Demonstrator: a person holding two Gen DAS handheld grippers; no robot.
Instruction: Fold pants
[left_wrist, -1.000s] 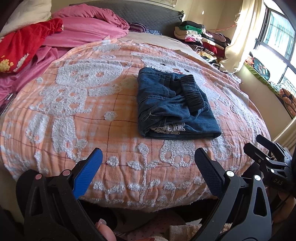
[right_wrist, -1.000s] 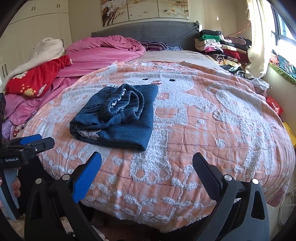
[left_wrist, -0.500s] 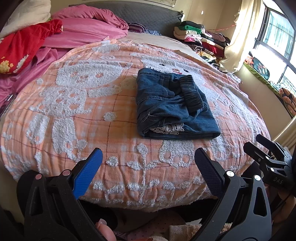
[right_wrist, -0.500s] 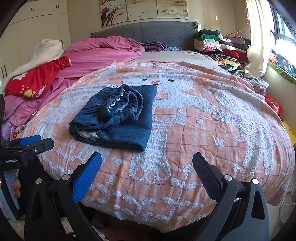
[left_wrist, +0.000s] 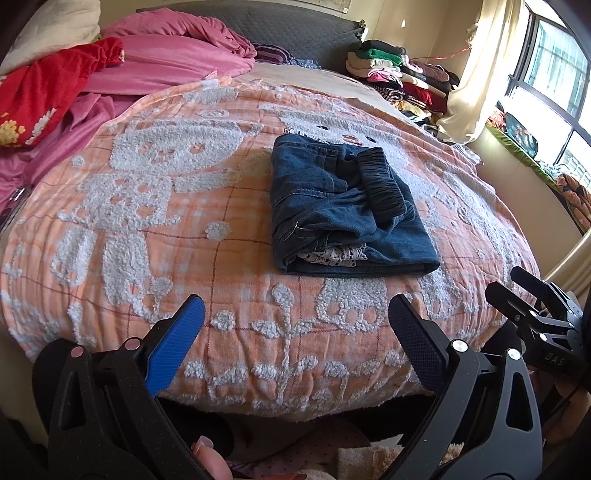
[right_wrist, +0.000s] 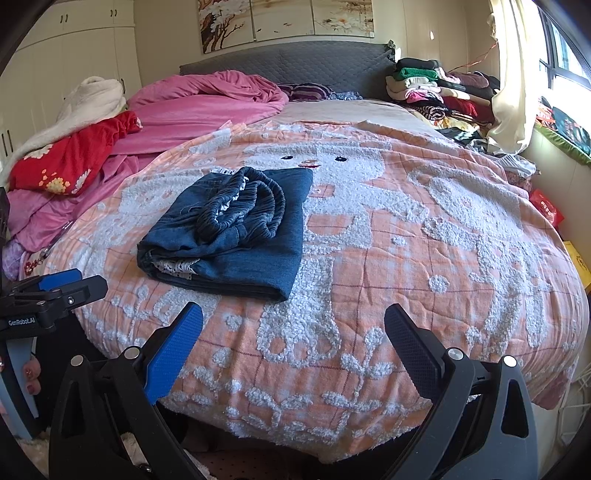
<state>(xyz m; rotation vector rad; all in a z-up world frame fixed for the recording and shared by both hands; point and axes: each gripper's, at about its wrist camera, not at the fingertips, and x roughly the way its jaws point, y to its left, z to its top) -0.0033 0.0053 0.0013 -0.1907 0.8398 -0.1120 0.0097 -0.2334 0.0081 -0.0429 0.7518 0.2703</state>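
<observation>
Dark blue denim pants (left_wrist: 343, 206) lie folded into a compact rectangle on the orange blanket (left_wrist: 147, 206), elastic waistband on top, white lace showing at the near edge. They also show in the right wrist view (right_wrist: 232, 232). My left gripper (left_wrist: 295, 321) is open and empty, held back at the bed's near edge, well short of the pants. My right gripper (right_wrist: 293, 332) is open and empty, also at the near edge, to the right of the pants. Each gripper shows in the other's view: the right one (left_wrist: 535, 314) and the left one (right_wrist: 55, 291).
A pink duvet (right_wrist: 207, 107) and red blanket (right_wrist: 70, 158) are heaped at the far left. A stack of folded clothes (right_wrist: 436, 88) sits at the far right by the curtain (right_wrist: 513, 81). The grey headboard (right_wrist: 295, 62) is behind.
Both grippers have stayed open and nearly still at the bed's edge; the views shift only slightly. The pants have not moved.
</observation>
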